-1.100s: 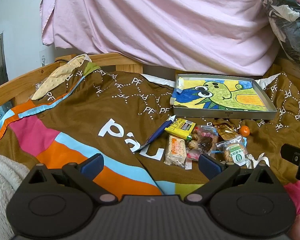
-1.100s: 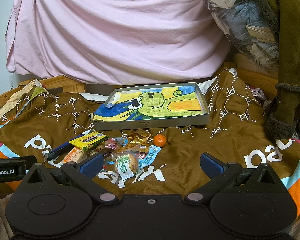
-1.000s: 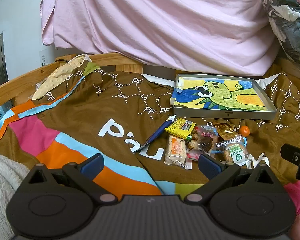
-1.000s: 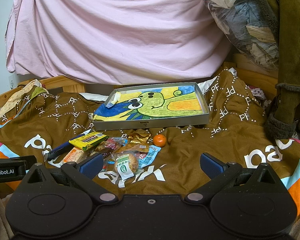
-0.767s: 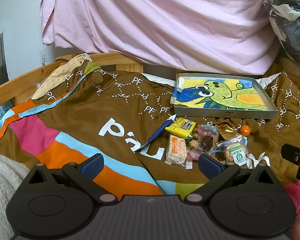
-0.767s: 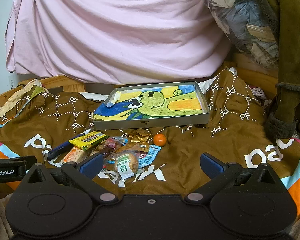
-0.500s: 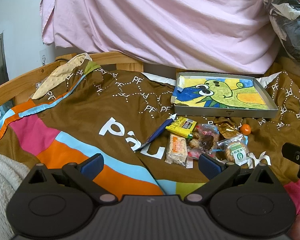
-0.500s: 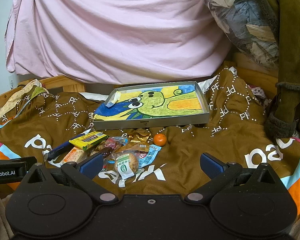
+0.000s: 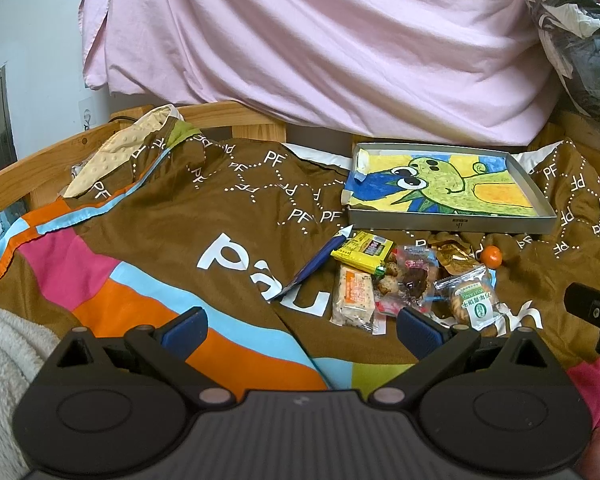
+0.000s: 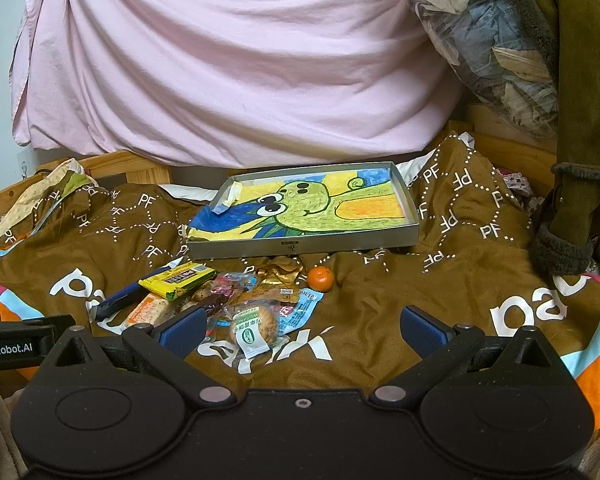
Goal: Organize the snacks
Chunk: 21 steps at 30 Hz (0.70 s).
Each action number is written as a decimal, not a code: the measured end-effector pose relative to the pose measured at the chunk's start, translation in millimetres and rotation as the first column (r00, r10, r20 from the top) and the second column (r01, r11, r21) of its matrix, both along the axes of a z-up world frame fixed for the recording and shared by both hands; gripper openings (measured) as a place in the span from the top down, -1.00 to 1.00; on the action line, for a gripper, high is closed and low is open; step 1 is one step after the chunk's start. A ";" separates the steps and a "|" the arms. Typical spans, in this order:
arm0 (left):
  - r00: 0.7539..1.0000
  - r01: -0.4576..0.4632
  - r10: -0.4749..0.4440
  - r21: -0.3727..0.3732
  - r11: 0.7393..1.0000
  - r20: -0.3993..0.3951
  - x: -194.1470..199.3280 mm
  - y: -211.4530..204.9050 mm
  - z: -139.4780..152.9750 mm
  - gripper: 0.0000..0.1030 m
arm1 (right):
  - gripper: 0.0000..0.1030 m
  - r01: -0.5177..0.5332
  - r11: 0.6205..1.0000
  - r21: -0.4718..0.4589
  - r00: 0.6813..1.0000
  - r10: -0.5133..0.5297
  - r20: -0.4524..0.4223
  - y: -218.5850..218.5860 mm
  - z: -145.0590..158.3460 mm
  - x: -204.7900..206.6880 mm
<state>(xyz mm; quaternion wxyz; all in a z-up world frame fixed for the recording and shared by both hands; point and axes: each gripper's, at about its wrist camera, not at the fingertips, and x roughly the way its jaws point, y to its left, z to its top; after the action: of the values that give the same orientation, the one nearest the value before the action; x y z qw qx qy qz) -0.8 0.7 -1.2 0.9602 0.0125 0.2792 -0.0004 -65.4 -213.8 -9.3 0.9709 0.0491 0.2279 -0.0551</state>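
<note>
A heap of wrapped snacks lies on the brown quilt: a yellow bar (image 9: 362,251) (image 10: 178,277), an orange-labelled cracker pack (image 9: 353,293) (image 10: 145,311), a clear pack with a green label (image 9: 471,300) (image 10: 253,325), a gold wrapper (image 9: 452,254), a long blue packet (image 9: 317,265) and a small tangerine (image 9: 491,256) (image 10: 321,278). Behind them sits a grey tray (image 9: 452,224) (image 10: 300,245) lined with a green cartoon drawing. My left gripper (image 9: 298,328) is open, near and left of the heap. My right gripper (image 10: 302,330) is open, just short of the green-labelled pack.
A pink sheet (image 10: 228,72) hangs behind the bed. A wooden bed rail (image 9: 32,168) runs along the left. A bag of clothes (image 10: 492,28) and a dark green garment (image 10: 576,120) crowd the right side. A white fleece (image 9: 4,352) lies at the near left.
The left wrist view has shifted slightly, so the tray and snacks sit a little further right and lower. The right gripper has barely moved. Both grippers stay open.
</note>
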 end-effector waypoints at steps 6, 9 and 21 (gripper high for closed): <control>1.000 0.000 0.000 0.001 1.000 0.000 -0.1 -0.1 0.0 -0.99 | -0.99 0.000 1.000 0.001 1.000 0.000 0.000 0.5 -0.1 0.0; 1.000 0.000 0.000 0.001 1.000 -0.001 0.0 -0.1 0.1 -0.99 | -0.99 0.000 1.000 0.000 1.000 0.000 0.000 0.9 0.0 -0.1; 0.998 0.018 -0.016 0.023 1.000 -0.065 11.5 -2.4 -1.1 -0.99 | -0.99 -0.047 0.999 0.018 0.992 0.045 0.116 2.9 15.6 2.0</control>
<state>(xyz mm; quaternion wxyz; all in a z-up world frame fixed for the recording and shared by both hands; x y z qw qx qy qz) 10.7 -1.7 -2.4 0.9504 0.0260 0.3098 -0.0058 -63.4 -210.9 6.4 0.9829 0.0572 0.1731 -0.0274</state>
